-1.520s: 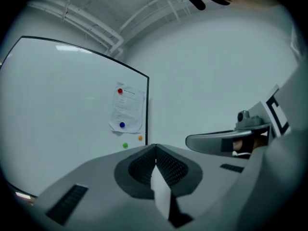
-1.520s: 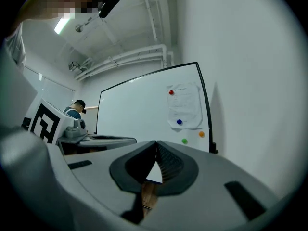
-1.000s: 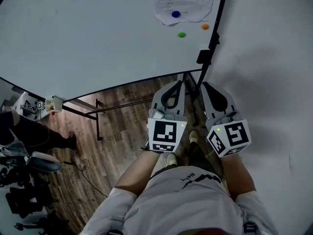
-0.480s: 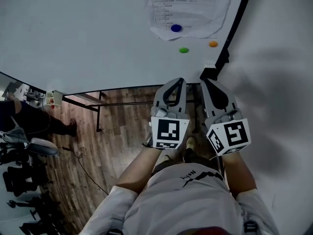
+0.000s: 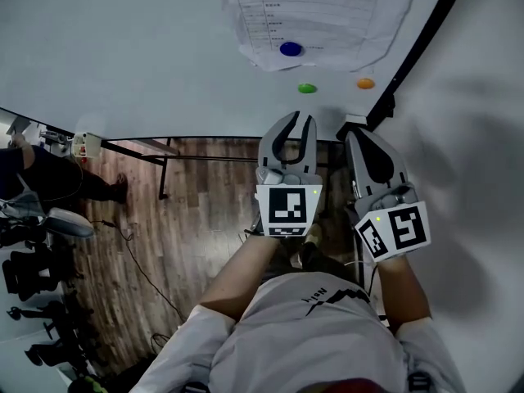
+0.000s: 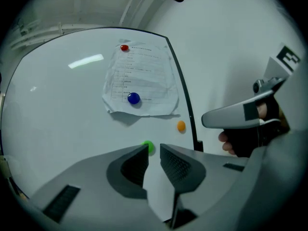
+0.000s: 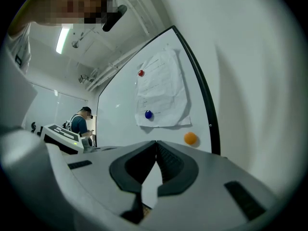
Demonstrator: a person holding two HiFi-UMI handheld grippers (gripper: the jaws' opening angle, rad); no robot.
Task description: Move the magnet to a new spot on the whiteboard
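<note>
A whiteboard (image 5: pixel 147 56) bears a paper sheet (image 5: pixel 327 15) held by a blue magnet (image 5: pixel 291 49) and a red magnet (image 6: pixel 124 47). Below the sheet sit a green magnet (image 5: pixel 307 88) and an orange magnet (image 5: pixel 365 83). My left gripper (image 5: pixel 298 121) points at the board just short of the green magnet (image 6: pixel 148 147), which shows beyond the gap between the tips. Its jaws have just been opening and stand a little apart with nothing between them. My right gripper (image 5: pixel 359 136) is beside it, shut and empty, below the orange magnet (image 7: pixel 191 138).
The board's black frame (image 5: pixel 409 56) meets a white wall (image 5: pixel 475 137) on the right. Its metal stand (image 5: pixel 164 182) rests on a wooden floor (image 5: pixel 205 219). A person (image 5: pixel 49 191) stands at far left near office chairs (image 5: pixel 33 277).
Both grippers have moved toward the board, so the magnets and sheet sit nearer. The left jaws, shut before, have parted. The right jaws stay shut.
</note>
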